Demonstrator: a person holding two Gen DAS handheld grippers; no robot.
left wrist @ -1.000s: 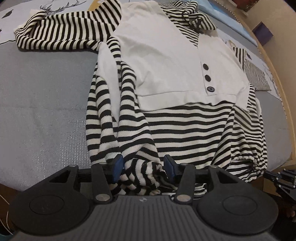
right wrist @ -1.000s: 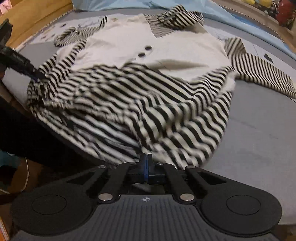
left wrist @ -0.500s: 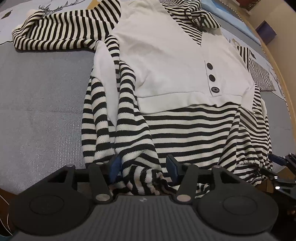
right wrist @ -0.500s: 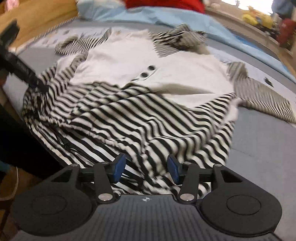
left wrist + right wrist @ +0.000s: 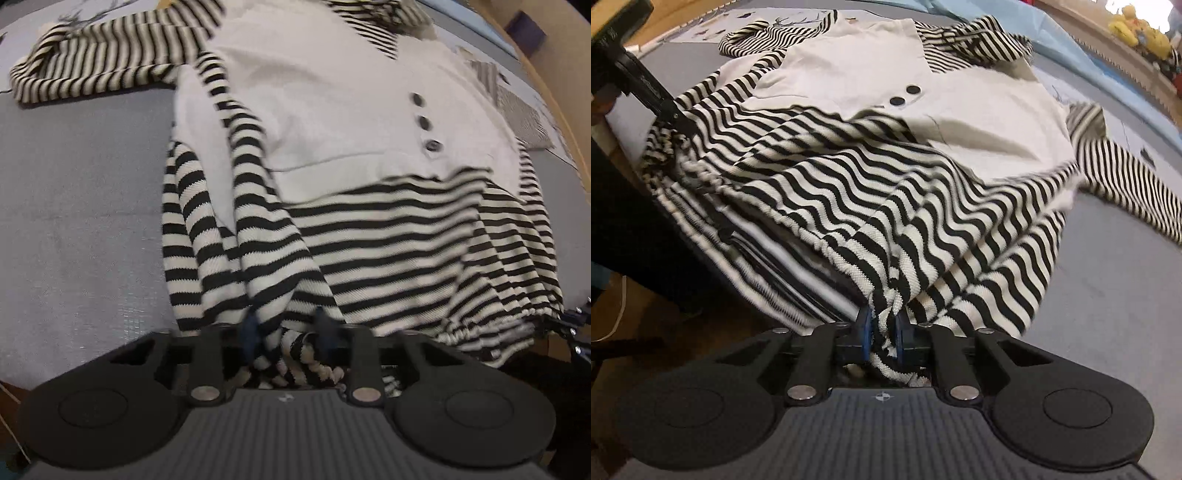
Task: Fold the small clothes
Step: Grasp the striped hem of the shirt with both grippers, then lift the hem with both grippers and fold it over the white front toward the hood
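Observation:
A small black-and-white striped sweater point(image 5: 388, 251) with a cream vest front and dark buttons lies face up on a grey bed. Both sleeves are spread out to the sides. My left gripper point(image 5: 288, 332) sits at the hem's left corner with striped cloth bunched between its blue pads point(image 5: 249, 330), which stand partly apart. My right gripper point(image 5: 882, 332) is shut on the hem's right corner of the sweater point(image 5: 886, 177). The left gripper also shows in the right wrist view point(image 5: 670, 114) at the far hem corner.
The grey bed cover point(image 5: 81, 206) spreads to the left of the sweater and also to its right point(image 5: 1108, 295). A light blue sheet point(image 5: 1071, 40) lies beyond the collar. The wooden bed edge point(image 5: 554, 96) runs on the right. Toys point(image 5: 1137, 29) sit far back.
My right gripper opened after one second ago, then closed on the hem's right corner. My left gripper's pads narrowed around the bunched left hem corner. The hem lifted and bunched slightly.

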